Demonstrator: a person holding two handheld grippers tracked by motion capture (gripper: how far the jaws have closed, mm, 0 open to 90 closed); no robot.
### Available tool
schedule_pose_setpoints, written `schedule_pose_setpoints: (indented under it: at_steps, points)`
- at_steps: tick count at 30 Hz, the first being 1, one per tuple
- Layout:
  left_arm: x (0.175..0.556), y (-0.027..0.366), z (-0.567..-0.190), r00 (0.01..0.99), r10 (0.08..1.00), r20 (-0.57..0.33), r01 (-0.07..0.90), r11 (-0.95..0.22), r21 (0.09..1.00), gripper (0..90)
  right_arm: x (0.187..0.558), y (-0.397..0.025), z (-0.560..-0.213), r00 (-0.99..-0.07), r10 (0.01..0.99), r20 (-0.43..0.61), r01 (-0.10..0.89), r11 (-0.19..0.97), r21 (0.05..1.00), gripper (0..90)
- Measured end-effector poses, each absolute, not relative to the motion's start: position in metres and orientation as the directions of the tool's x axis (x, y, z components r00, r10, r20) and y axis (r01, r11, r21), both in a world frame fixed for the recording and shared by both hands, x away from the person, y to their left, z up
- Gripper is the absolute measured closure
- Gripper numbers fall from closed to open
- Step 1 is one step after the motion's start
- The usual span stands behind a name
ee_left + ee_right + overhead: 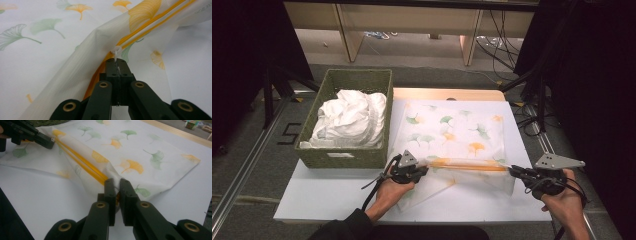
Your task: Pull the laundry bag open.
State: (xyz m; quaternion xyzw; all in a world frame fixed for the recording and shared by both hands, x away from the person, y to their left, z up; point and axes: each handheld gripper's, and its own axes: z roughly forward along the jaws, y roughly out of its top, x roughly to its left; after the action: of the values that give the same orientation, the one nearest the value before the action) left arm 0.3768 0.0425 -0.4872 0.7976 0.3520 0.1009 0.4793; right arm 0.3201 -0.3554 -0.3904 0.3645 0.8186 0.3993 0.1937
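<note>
A basket (343,150) sits on the table's (327,200) left side with a bundle of cloth (349,119) in it. Just right of the basket a pillowcase (452,132) lies spread on the table. At its near edge, the left tongs (424,171) grip one end and the right tongs (513,171) the other.

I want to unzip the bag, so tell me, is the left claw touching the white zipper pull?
Touching. The left gripper view shows the left claw with its jaws shut on the white zipper pull of the leaf-print bag.
</note>
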Motion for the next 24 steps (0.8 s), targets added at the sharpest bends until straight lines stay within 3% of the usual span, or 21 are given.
schedule_pose_setpoints:
  at_steps: [24]
  points:
    - [0.374, 0.084, -0.488, 0.714, 0.693, -0.101, 0.458, -0.352, 0.816, 89.4, 0.321, -0.356, -0.391, -0.669, 0.742, -0.049, 0.423, 0.435, 0.795, 85.9]
